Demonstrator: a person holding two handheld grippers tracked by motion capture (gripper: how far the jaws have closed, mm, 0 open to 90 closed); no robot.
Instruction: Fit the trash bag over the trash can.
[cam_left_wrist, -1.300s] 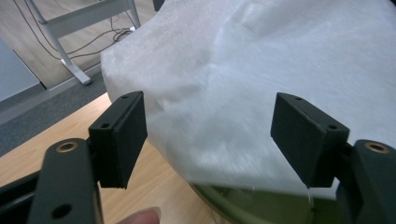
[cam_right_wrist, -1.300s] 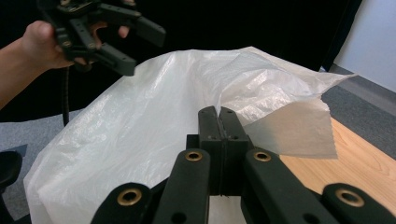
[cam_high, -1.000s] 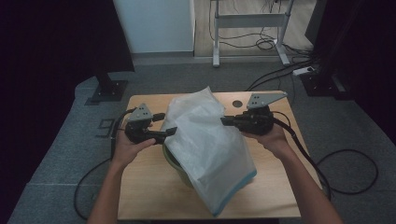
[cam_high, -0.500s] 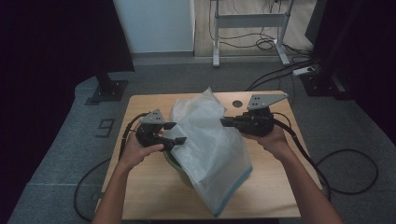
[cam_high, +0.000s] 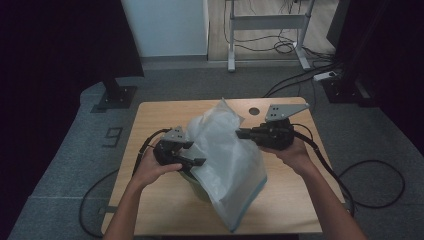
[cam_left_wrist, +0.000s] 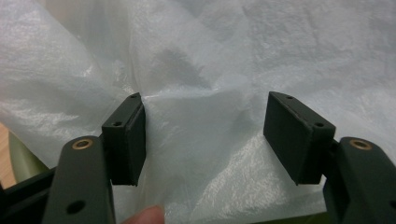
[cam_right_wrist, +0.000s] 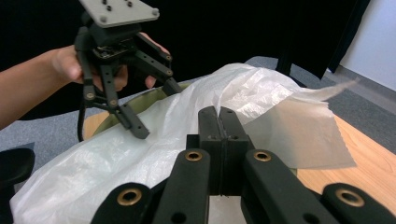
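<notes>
Right claw (cam_right_wrist: 219, 116) clamps tight on the upper edge of a white plastic bag (cam_high: 225, 160). Left claw (cam_left_wrist: 205, 135), jaws wide though just narrowing, straddles a fold of the bag without pinching it. The bag drapes over a green bin (cam_right_wrist: 140, 100) on the wooden bench (cam_high: 155, 112).

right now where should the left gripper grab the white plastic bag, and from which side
Probably the raised fold of the white plastic bag already between the left gripper's open jaws, coming in from the person's left. The film bunches into a ridge there, so it can be pinched. The right gripper is shut on the bag's far edge, which should keep it taut over the green bin.
</notes>
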